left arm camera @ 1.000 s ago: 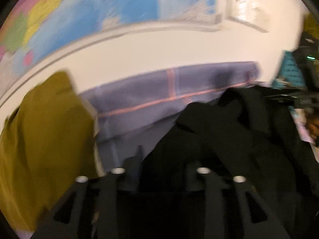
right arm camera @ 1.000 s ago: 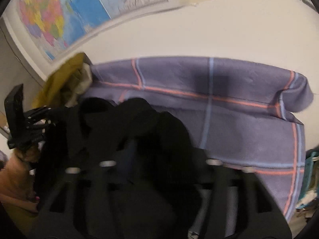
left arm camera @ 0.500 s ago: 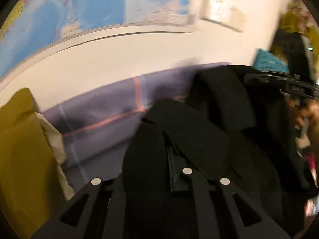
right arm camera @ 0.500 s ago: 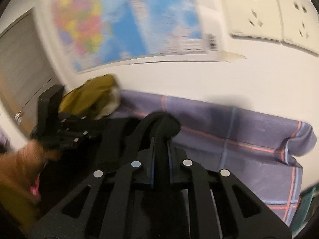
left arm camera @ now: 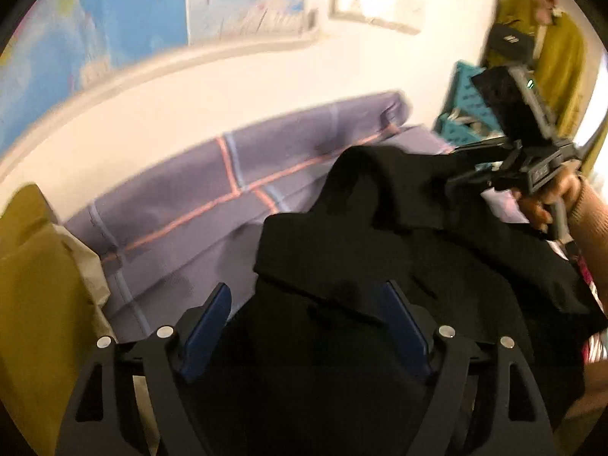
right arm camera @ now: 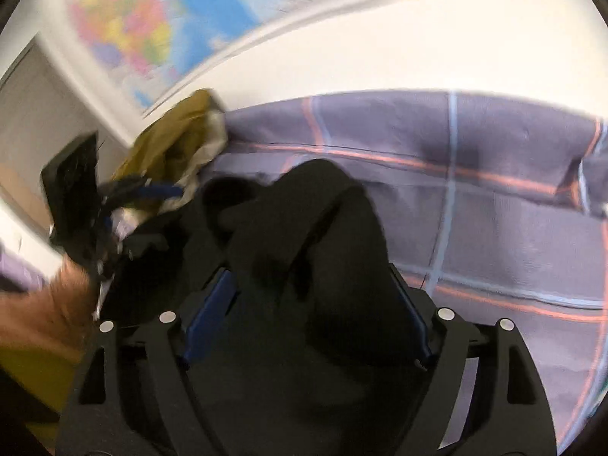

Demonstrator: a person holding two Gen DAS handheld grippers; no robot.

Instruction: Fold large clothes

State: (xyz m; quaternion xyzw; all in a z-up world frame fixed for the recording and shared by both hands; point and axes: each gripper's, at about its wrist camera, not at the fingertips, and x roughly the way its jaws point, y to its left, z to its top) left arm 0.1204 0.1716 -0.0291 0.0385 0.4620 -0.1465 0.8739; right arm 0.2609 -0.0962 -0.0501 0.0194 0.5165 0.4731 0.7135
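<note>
Both grippers' fingers, pinched together a moment ago, are spreading around the bunched, rumpled black garment [left arm camera: 399, 250].

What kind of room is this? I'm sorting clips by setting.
Probably a bedroom or dorm room at home: a purple plaid blanket spread like bedding against a white wall, a world map poster above it, and clothes about, such as the black garment.

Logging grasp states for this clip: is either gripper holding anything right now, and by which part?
Nothing held: left gripper and right gripper are both opening, pads clear of the black garment bunched between them.
</note>
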